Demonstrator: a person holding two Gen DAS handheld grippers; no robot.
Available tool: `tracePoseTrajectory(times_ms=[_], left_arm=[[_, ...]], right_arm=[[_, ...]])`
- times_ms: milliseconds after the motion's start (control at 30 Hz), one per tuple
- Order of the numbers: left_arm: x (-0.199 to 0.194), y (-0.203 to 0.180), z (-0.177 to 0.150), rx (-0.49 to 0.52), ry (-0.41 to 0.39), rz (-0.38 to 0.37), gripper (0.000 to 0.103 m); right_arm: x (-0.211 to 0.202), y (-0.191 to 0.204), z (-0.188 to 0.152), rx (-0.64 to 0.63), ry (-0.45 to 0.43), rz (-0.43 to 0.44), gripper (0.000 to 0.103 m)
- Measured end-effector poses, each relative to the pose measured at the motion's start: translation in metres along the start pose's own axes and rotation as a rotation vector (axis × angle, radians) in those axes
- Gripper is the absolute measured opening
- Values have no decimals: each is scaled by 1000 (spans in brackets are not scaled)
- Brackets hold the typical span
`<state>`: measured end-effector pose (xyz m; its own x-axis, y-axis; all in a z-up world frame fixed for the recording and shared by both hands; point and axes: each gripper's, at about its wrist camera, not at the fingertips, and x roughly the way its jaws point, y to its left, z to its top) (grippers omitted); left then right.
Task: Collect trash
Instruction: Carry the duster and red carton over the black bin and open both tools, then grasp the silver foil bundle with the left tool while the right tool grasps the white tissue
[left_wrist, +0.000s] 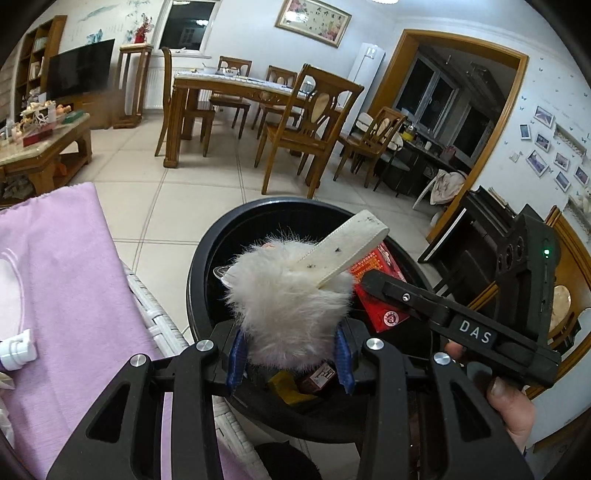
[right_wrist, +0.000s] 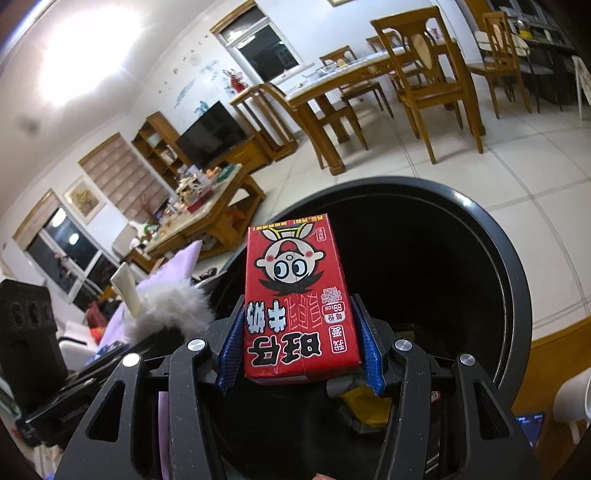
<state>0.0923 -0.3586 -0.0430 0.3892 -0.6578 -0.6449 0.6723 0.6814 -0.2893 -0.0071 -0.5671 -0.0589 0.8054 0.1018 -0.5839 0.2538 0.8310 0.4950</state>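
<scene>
My left gripper (left_wrist: 290, 358) is shut on a white fluffy ball (left_wrist: 288, 302) with a cream strap (left_wrist: 351, 251), held over the open black trash bin (left_wrist: 207, 258). The right gripper (right_wrist: 299, 354) is shut on a red milk carton (right_wrist: 299, 299) printed with a cartoon face, above the same black bin (right_wrist: 491, 236). In the left wrist view the red carton (left_wrist: 380, 291) and the right gripper (left_wrist: 373, 284) hang just right of the fluffy ball. The fluffy ball (right_wrist: 166, 310) also shows at the left of the right wrist view. Small wrappers (left_wrist: 291, 384) lie inside the bin.
A purple cloth (left_wrist: 66, 266) covers a white wicker seat (left_wrist: 162, 321) left of the bin, with a white tube (left_wrist: 16, 350) on it. A wooden dining table (left_wrist: 229, 88) with chairs (left_wrist: 306, 125) stands beyond on tiled floor. A cluttered coffee table (left_wrist: 40, 140) is far left.
</scene>
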Motion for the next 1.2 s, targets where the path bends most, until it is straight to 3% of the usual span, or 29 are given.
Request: tracePoseTrajectory(times_ms=[200,300,367,500,567,733,967,1100,1200], left_arm=[[12,-2,0,1,25,6,40],[12,0,1,1,32,9,45],[11,-2,4,1,27,20,52],[1,-4,2,-8,7,23,60],[-7,-3,3,-8,-6,22,63],[-31,4,1,-13,-34,26,66],[-81,40,-14,-56,-77,65,66],[-118,71,-31,-77,-104,133,66],[-147,99,-47,-94,-131,213,78]], right_arm=[[6,-4,-3,12,12,-2,53],[9,3,-7,19,22,-5,54],[12,4,0,21,23,-6,60],[9,15,1,11,15,-8,63],[9,17,0,4,12,-11,71],[8,31,-2,-21,11,-14,71],[15,81,-14,-109,42,9,71],[25,121,-21,-171,67,40,71],[35,157,-30,-209,93,82,71]])
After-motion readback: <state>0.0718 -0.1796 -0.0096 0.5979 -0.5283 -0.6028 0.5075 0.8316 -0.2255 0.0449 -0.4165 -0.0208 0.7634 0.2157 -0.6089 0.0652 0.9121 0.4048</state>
